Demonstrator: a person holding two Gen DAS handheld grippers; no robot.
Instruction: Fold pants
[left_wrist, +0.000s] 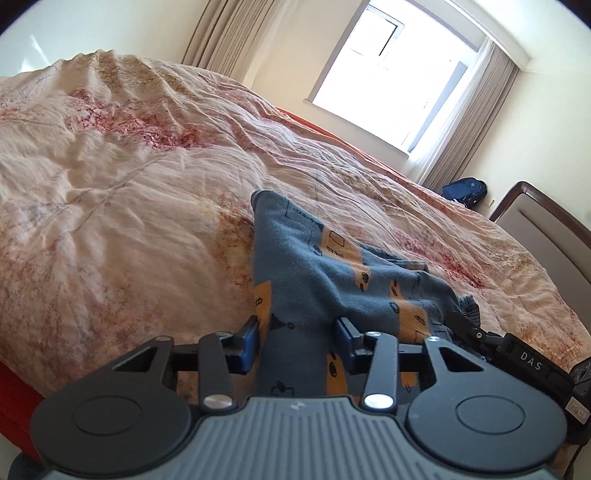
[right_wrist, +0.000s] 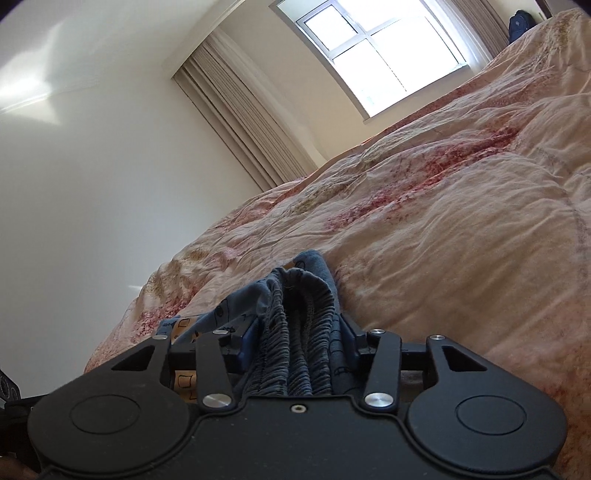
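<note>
Small blue-grey pants (left_wrist: 306, 258) with orange patches and little black drawings lie bunched on the bed. In the left wrist view my left gripper (left_wrist: 299, 336) is shut on a fold of the leg cloth, which fills the gap between its blue pads. In the right wrist view my right gripper (right_wrist: 297, 332) is shut on the gathered elastic waistband of the pants (right_wrist: 295, 288), which is crumpled between its pads. The right gripper (left_wrist: 476, 332) also shows at the right edge of the left wrist view, close beside the left one. The cloth under both grippers is hidden.
A rumpled pink floral quilt (left_wrist: 129, 184) covers the whole bed, with a red sheet (left_wrist: 14, 398) at its near edge. A padded headboard (left_wrist: 543, 229) stands at the right. A dark blue backpack (left_wrist: 465, 190) sits on the floor below the bright window (left_wrist: 388, 74).
</note>
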